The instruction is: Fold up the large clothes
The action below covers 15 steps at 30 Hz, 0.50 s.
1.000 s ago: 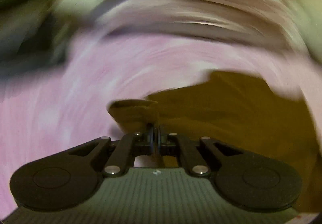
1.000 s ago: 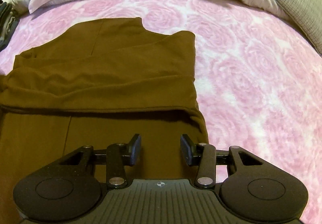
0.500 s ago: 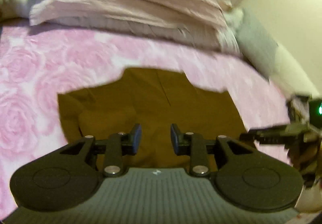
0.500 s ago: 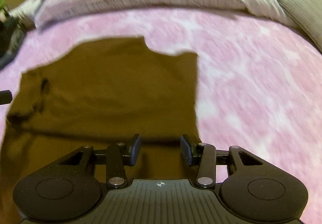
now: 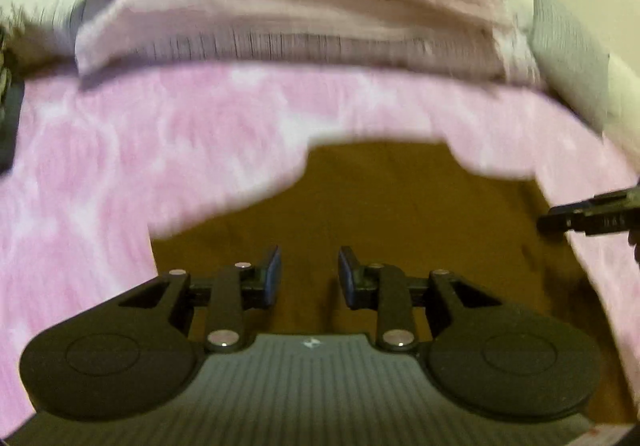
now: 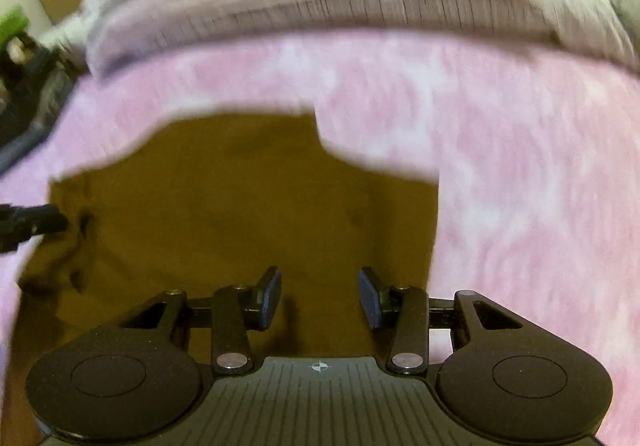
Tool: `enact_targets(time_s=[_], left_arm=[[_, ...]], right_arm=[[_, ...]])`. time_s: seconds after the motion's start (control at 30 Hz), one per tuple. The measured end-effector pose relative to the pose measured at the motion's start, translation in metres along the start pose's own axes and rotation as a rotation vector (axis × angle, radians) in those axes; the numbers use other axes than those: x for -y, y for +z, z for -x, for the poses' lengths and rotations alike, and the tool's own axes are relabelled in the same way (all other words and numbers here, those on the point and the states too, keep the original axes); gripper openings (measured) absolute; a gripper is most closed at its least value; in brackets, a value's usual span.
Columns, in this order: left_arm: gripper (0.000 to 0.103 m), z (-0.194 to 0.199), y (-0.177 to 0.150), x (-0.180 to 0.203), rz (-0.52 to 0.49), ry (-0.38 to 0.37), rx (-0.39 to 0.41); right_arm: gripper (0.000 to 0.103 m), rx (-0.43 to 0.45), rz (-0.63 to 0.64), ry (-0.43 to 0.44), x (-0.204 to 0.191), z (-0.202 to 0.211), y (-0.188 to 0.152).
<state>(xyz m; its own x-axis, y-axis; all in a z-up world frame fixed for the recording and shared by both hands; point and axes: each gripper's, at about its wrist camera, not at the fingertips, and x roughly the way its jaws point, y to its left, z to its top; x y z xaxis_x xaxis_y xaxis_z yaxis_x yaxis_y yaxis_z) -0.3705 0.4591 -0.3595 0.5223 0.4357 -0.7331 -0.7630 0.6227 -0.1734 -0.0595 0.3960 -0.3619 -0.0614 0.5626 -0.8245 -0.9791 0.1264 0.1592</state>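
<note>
My left gripper and right gripper both hang parted with nothing between the pads, above the brown garment lying flat on the pink rose-patterned bedspread, with stacked pale pillows lying beyond it at the bed's far end.

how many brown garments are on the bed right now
1. A single brown garment lies partly folded on the pink floral bedspread, below both open grippers; its near end runs out of frame, so more could be hidden.
</note>
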Motion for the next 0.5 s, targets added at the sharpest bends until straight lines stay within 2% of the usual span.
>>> enact_targets(time_s=[0.1, 0.23, 0.37, 0.43, 0.5], left_arm=[[0.028, -0.032, 0.042, -0.007, 0.01, -0.038, -0.004], [0.039, -0.095, 0.08, -0.016, 0.058, -0.098, -0.112], [0.04, -0.138, 0.085, -0.027, 0.168, -0.172, -0.235], [0.039, -0.146, 0.08, -0.029, 0.179, -0.164, -0.237], [0.034, -0.147, 0.082, -0.028, 0.198, -0.175, -0.221]], right_arm=[[0.04, 0.034, -0.025, 0.047, 0.015, -0.017, 0.042], [0.04, 0.025, -0.072, 0.114, 0.027, -0.064, 0.089], [0.04, -0.068, -0.182, 0.196, 0.036, -0.116, 0.11], [0.04, -0.089, -0.227, 0.196, 0.042, -0.129, 0.109], [0.038, -0.06, -0.257, 0.226, 0.048, -0.132, 0.107]])
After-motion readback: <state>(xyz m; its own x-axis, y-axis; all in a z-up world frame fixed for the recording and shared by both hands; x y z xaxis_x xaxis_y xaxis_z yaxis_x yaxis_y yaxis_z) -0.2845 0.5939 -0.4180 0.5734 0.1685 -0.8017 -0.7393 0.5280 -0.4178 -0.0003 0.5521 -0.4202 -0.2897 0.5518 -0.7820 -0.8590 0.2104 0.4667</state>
